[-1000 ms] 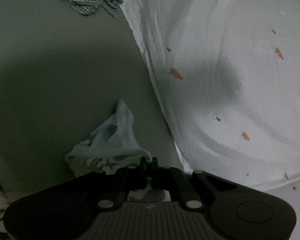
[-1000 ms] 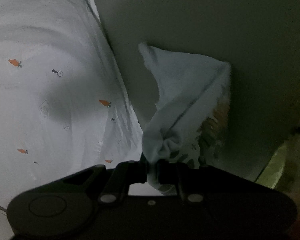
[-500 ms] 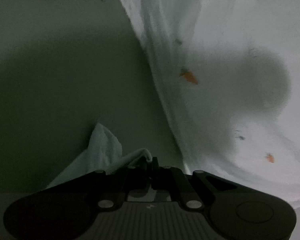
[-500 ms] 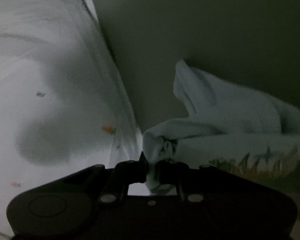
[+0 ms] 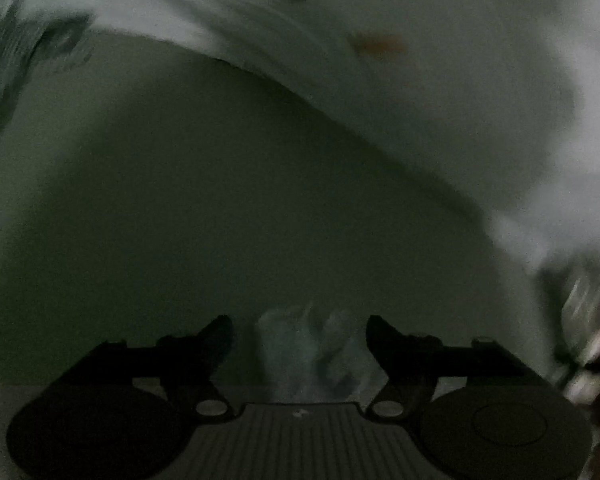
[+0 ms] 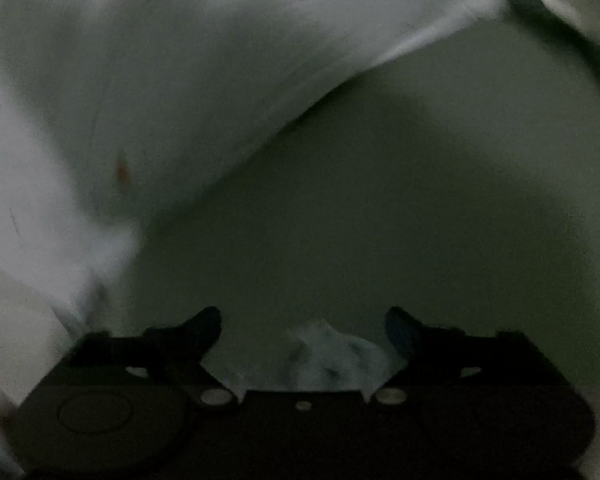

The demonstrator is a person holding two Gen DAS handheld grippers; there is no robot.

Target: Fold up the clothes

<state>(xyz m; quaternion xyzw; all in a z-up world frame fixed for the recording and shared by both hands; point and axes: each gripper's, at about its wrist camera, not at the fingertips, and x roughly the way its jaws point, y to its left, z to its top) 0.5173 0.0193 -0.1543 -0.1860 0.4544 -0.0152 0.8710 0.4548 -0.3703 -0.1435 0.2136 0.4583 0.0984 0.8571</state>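
The light is dim and both views are blurred. A plain, dull grey-green surface (image 5: 228,208) fills the middle of each view, smooth and unmarked, with a soft dark shadow (image 6: 440,168) lying across it. Beside it spreads a white bedsheet printed with small orange carrots (image 5: 440,92), creased along its edge where it meets the grey-green surface (image 6: 188,92).

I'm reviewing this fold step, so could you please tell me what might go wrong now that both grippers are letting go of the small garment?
1. The left gripper and right gripper are opening with the pale garment bunched between the fingers; it may land crumpled, not flat.
2. The garment could snag on a finger if the grippers pull away.
3. The carrot-print sheet lies close by; its edge might get caught.
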